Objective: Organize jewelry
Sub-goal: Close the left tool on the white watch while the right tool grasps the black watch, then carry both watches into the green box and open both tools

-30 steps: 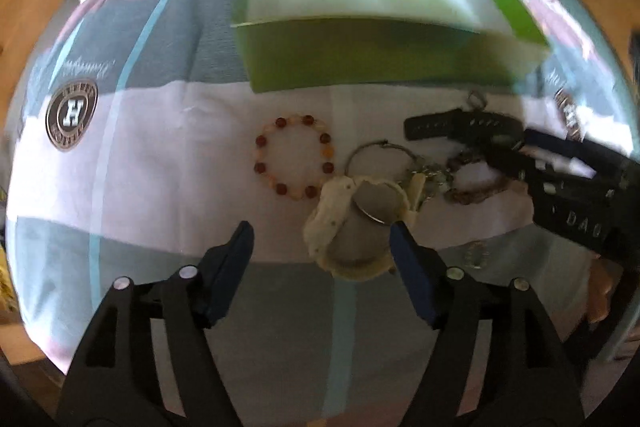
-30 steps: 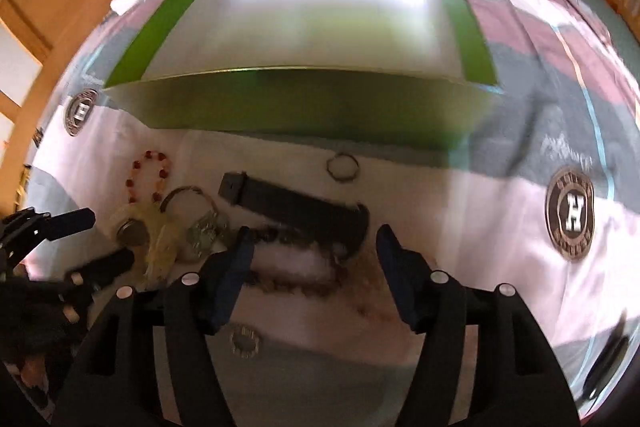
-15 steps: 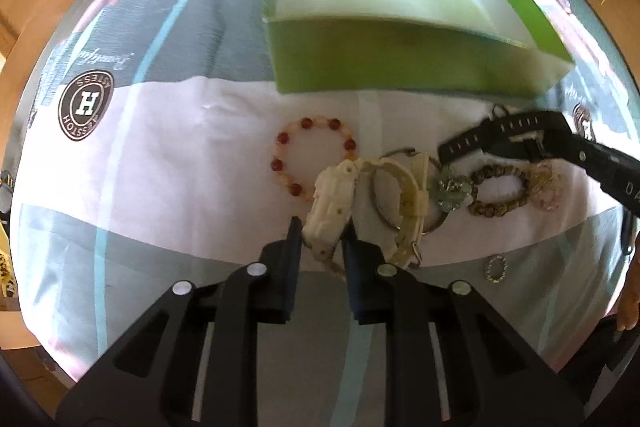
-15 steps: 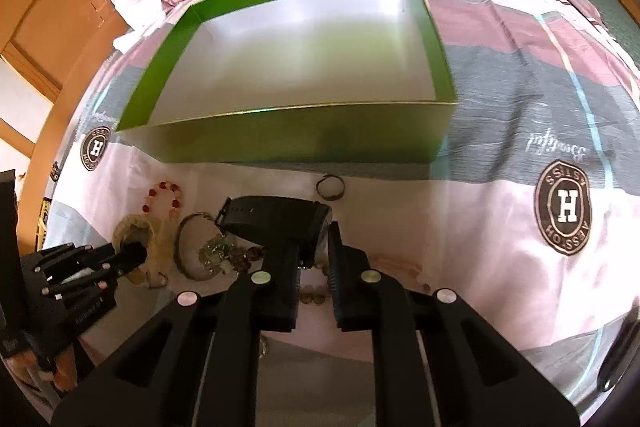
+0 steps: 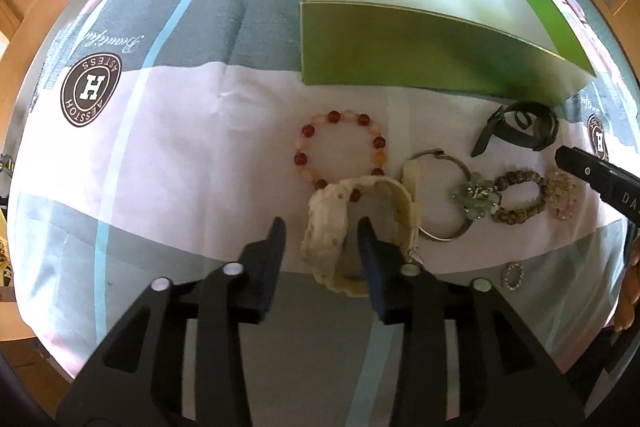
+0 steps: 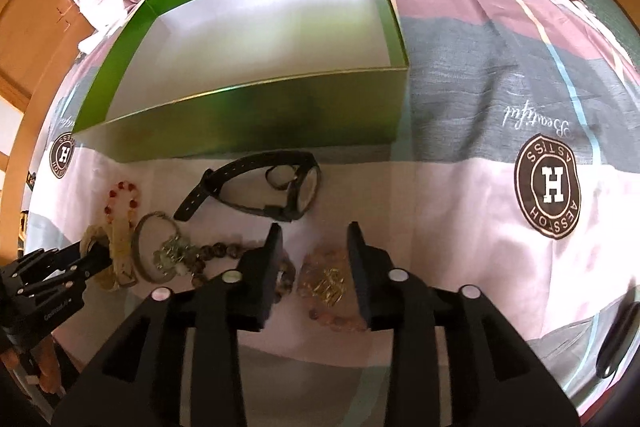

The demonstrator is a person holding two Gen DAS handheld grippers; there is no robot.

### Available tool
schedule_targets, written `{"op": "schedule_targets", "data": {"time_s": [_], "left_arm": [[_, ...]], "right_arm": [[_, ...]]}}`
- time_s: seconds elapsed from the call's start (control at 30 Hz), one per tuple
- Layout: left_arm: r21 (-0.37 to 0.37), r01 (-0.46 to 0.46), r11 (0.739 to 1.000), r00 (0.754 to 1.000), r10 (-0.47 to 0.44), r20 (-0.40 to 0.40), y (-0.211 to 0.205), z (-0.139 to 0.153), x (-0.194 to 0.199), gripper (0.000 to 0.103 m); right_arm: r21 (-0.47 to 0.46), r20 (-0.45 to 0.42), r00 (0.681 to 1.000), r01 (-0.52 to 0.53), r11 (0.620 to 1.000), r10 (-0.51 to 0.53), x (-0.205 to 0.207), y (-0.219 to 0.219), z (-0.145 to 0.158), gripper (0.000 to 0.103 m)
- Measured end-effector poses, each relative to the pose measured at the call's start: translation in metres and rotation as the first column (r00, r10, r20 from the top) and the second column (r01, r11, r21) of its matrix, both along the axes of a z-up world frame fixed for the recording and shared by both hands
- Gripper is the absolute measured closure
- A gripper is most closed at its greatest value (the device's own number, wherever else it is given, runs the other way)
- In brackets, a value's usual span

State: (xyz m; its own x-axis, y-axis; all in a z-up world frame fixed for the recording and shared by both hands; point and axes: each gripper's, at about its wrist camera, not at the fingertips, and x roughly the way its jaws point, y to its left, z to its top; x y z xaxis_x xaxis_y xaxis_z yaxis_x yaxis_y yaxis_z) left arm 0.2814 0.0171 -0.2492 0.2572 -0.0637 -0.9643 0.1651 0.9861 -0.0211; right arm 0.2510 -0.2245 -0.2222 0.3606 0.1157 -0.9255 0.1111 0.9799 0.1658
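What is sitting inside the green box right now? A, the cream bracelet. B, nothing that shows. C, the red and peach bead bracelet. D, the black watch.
B: the green box shows only its bare pale floor, while the black watch, the bead bracelet and the cream bracelet all lie on the bedspread in front of it.

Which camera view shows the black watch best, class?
The right wrist view: the black watch lies near the centre, strap and round case plain, before the green box. The left wrist view shows it small and curled near the right edge.
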Motion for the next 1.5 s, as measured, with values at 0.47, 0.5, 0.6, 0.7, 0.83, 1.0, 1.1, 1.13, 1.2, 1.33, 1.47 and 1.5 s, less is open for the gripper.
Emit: {"op": "schedule_targets", "data": {"time_s": [0.47, 0.5, 0.6, 0.7, 0.83, 1.0, 1.1, 1.13, 1.2, 1.33, 1.47, 1.5], "left_arm": [[0.035, 0.008, 0.999, 1.000, -0.007, -0.016, -0.006, -0.013, 0.000, 0.082], [0.032, 0.005, 0.999, 1.000, -0.005, -0.017, -0.006, -0.013, -0.001, 0.082], [0.034, 0.000, 0.999, 1.000, 0.001, -0.017, -0.005, -0.013, 0.000, 0.078], [0.034, 0.001, 0.999, 1.000, -0.001, -0.015, -0.005, -0.013, 0.000, 0.075], [0.035, 0.003, 0.999, 1.000, -0.003, -0.011, -0.004, -0.013, 0.000, 0.074], [0.049, -0.004, 0.999, 1.000, 0.004, 0.003, -0.005, -0.013, -0.002, 0.085], [0.037, -0.020, 0.999, 1.000, 0.020, 0.021, -0.002, -0.004, -0.005, 0.086], [0.029, -0.020, 0.999, 0.999, 0.019, 0.027, -0.002, 0.000, -0.007, 0.086], [-0.002, -0.015, 1.000, 0.999, 0.015, 0.050, 0.000, 0.012, -0.010, 0.086], [-0.046, -0.002, 0.999, 0.995, 0.007, 0.098, 0.002, 0.034, -0.016, 0.086], [-0.062, 0.016, 0.998, 0.990, -0.007, 0.143, -0.002, 0.059, -0.008, 0.086], [-0.057, 0.013, 0.998, 0.988, -0.004, 0.158, -0.005, 0.065, -0.003, 0.086]], "right_arm": [[0.161, 0.014, 0.999, 0.042, 0.986, -0.045, 0.014, -0.008, -0.008, 0.060], [0.204, 0.021, 0.998, 0.046, 0.978, -0.051, 0.012, -0.012, -0.006, 0.059], [0.228, 0.066, 0.996, 0.050, 0.972, -0.067, 0.013, -0.016, 0.001, 0.058], [0.147, 0.063, 0.996, 0.054, 0.988, -0.064, 0.021, -0.012, -0.005, 0.058], [0.114, 0.035, 0.998, 0.042, 0.993, -0.046, 0.030, -0.004, -0.017, 0.070], [0.047, 0.041, 0.999, -0.010, 0.999, 0.008, 0.030, 0.014, -0.014, 0.093], [0.033, 0.054, 0.998, -0.031, 0.999, 0.029, 0.023, 0.017, -0.005, 0.095], [0.031, 0.068, 0.997, -0.039, 0.999, 0.036, 0.021, 0.019, 0.002, 0.095], [0.026, 0.099, 0.994, -0.054, 0.998, 0.051, 0.018, 0.023, 0.013, 0.095], [0.068, 0.182, 0.981, -0.081, 0.994, 0.068, 0.006, 0.020, 0.039, 0.095], [0.135, 0.257, 0.966, -0.061, 0.989, 0.025, 0.012, 0.006, 0.063, 0.095], [0.141, 0.269, 0.963, -0.053, 0.989, 0.013, 0.013, 0.001, 0.069, 0.095]]}}
